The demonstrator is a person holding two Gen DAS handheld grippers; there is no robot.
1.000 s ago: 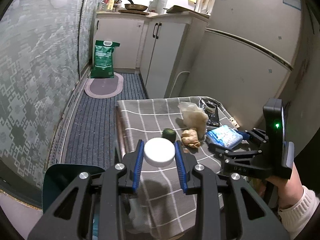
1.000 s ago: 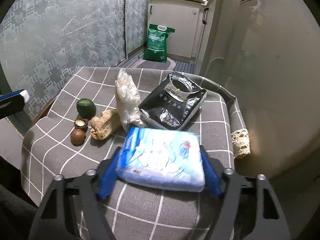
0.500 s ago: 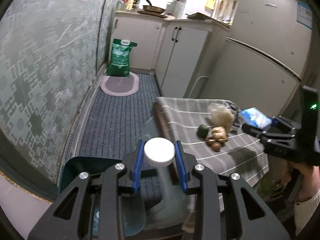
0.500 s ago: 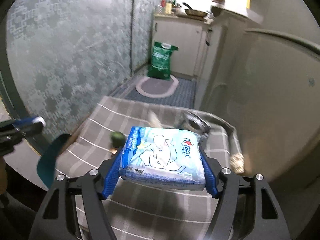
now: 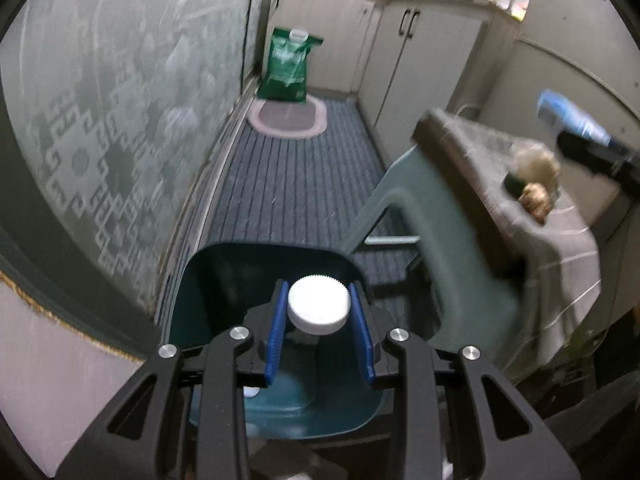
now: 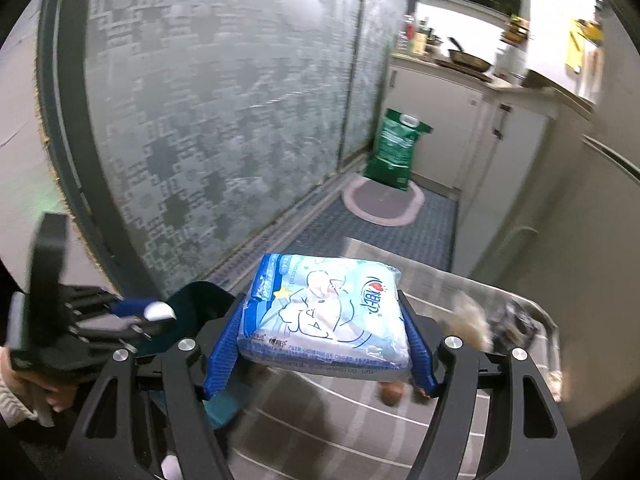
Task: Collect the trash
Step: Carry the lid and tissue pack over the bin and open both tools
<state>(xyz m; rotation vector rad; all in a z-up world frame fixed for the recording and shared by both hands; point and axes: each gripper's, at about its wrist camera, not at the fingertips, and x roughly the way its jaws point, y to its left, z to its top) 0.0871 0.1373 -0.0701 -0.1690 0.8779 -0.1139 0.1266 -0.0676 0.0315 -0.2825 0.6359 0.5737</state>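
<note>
My left gripper (image 5: 318, 334) is shut on a white ribbed bottle cap (image 5: 318, 310) and holds it over the open dark teal trash bin (image 5: 224, 272) on the floor. My right gripper (image 6: 320, 344) is shut on a blue and white tissue pack (image 6: 326, 312), raised above the grey checked table (image 6: 340, 440). The left gripper (image 6: 136, 320) with the cap and the bin (image 6: 200, 300) show at the left of the right wrist view. The tissue pack (image 5: 568, 118) shows at the far right of the left wrist view.
Nuts, a green fruit and a crumpled bag (image 5: 532, 176) lie on the table (image 5: 560, 232). A teal chair (image 5: 440, 232) stands beside the bin. A green sack (image 5: 288, 66) and an oval mat (image 5: 286, 120) are down the corridor by the cabinets. A patterned glass door runs along the left.
My left gripper has swung left off the table with the cap and now hangs over the bin. My right gripper has lifted the tissue pack off the table and turned left.
</note>
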